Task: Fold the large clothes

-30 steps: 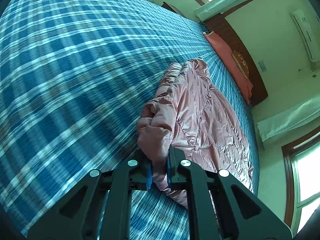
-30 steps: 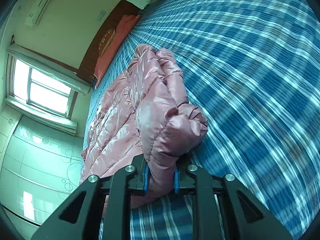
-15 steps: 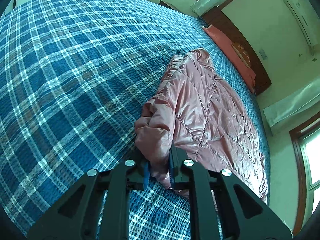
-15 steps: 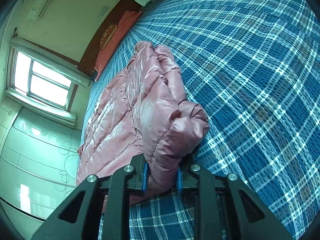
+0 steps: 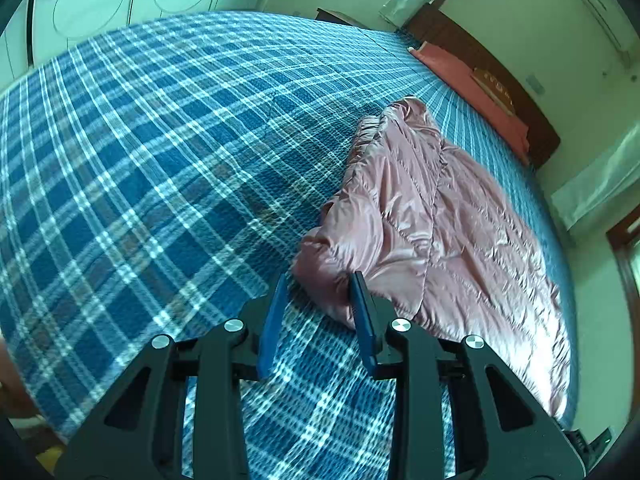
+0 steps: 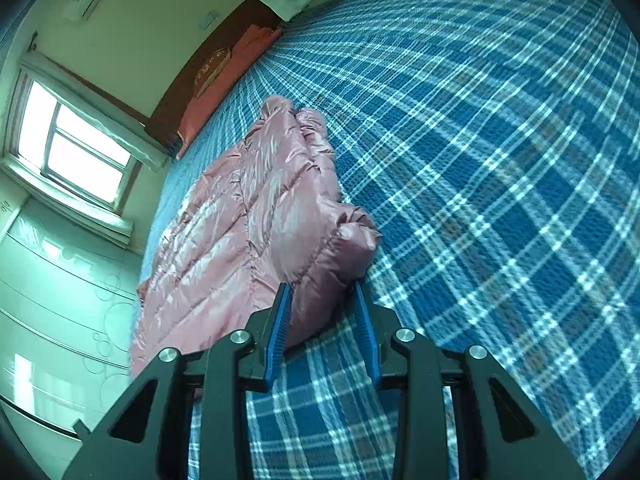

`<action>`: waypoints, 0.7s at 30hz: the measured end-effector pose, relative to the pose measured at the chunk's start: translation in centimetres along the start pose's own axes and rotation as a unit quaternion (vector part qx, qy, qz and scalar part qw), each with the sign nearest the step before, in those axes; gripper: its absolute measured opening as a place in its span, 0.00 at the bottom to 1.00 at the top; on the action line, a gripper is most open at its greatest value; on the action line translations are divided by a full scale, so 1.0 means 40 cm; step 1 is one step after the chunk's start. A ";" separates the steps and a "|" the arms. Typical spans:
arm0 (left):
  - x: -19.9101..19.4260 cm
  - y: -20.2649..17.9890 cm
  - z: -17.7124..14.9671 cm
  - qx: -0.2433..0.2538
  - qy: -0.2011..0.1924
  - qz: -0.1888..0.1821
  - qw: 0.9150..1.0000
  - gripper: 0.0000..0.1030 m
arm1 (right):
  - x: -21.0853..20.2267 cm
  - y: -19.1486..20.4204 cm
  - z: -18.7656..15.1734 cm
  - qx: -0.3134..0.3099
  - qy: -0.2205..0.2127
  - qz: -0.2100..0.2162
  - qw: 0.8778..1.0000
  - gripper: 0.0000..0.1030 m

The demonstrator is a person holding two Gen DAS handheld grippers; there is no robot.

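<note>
Pink puffer jacket (image 5: 432, 216) on the plaid bedspread (image 5: 160, 160), its near end between both spread-apart claws, left claw (image 5: 320, 284) and right claw (image 6: 322, 290).

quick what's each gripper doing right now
Left gripper: open, pink jacket edge lies between its fingers, not clamped.
Right gripper: open, the jacket's folded corner sits between its fingers.

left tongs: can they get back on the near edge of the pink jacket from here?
Probably yes. The left tongs are open, and the pink jacket has its bunched near edge lying right at the fingertips on the plaid bedspread, with nothing between them.
</note>
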State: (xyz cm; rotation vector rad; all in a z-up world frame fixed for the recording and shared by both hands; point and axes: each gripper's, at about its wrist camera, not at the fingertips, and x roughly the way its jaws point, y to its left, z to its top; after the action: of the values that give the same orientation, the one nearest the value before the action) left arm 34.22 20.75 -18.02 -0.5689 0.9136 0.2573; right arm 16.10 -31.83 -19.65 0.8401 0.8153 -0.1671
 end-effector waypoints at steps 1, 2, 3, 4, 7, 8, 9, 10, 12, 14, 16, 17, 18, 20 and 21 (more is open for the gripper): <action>-0.006 -0.007 -0.002 0.014 -0.001 0.008 1.000 0.31 | -0.012 0.008 -0.003 -0.015 -0.004 -0.016 1.000 0.32; -0.012 -0.014 -0.004 0.028 -0.003 0.016 0.999 0.31 | -0.018 0.015 -0.006 -0.027 -0.007 -0.025 0.999 0.32; -0.019 -0.021 -0.007 0.043 -0.005 0.024 0.999 0.31 | -0.027 0.024 -0.009 -0.040 -0.009 -0.034 0.999 0.32; -0.025 -0.028 -0.009 0.054 -0.007 0.029 0.998 0.31 | -0.035 0.036 -0.013 -0.054 -0.011 -0.042 0.998 0.32; -0.062 -0.042 -0.018 0.083 -0.018 0.039 0.996 0.31 | -0.048 0.074 -0.024 -0.085 -0.015 -0.053 0.995 0.32; -0.072 -0.049 -0.019 0.091 -0.022 0.042 0.995 0.31 | -0.050 0.097 -0.030 -0.100 -0.017 -0.057 0.993 0.32; -0.085 -0.061 -0.020 0.104 -0.030 0.046 0.993 0.31 | -0.051 0.112 -0.033 -0.114 -0.019 -0.059 0.991 0.32; -0.095 -0.074 -0.020 0.118 -0.037 0.051 0.991 0.31 | -0.050 0.136 -0.039 -0.133 -0.020 -0.065 0.989 0.32; -0.113 -0.106 -0.019 0.148 -0.055 0.059 0.986 0.33 | -0.038 0.193 -0.051 -0.177 -0.027 -0.076 0.981 0.32; -0.117 -0.141 -0.014 0.176 -0.070 0.065 0.980 0.34 | -0.016 0.243 -0.059 -0.215 -0.031 -0.081 0.973 0.32; -0.102 -0.177 -0.005 0.197 -0.068 0.067 0.976 0.37 | 0.013 0.298 -0.072 -0.253 -0.027 -0.089 0.963 0.32; -0.093 -0.193 0.001 0.203 -0.064 0.066 0.975 0.37 | 0.027 0.317 -0.076 -0.267 -0.025 -0.091 0.959 0.32; -0.079 -0.209 0.008 0.208 -0.060 0.067 0.974 0.37 | 0.046 0.340 -0.080 -0.281 -0.021 -0.094 0.955 0.32; -0.045 -0.246 0.020 0.228 -0.056 0.077 0.969 0.37 | 0.086 0.387 -0.088 -0.306 -0.016 -0.102 0.946 0.32; -0.029 -0.264 0.025 0.236 -0.058 0.083 0.966 0.37 | 0.107 0.411 -0.090 -0.320 -0.014 -0.106 0.941 0.32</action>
State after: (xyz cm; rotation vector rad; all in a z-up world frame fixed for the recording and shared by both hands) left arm 38.89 12.65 -12.88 -0.0349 0.8710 0.2110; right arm 24.14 -17.41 -14.22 0.1354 0.8625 -0.0917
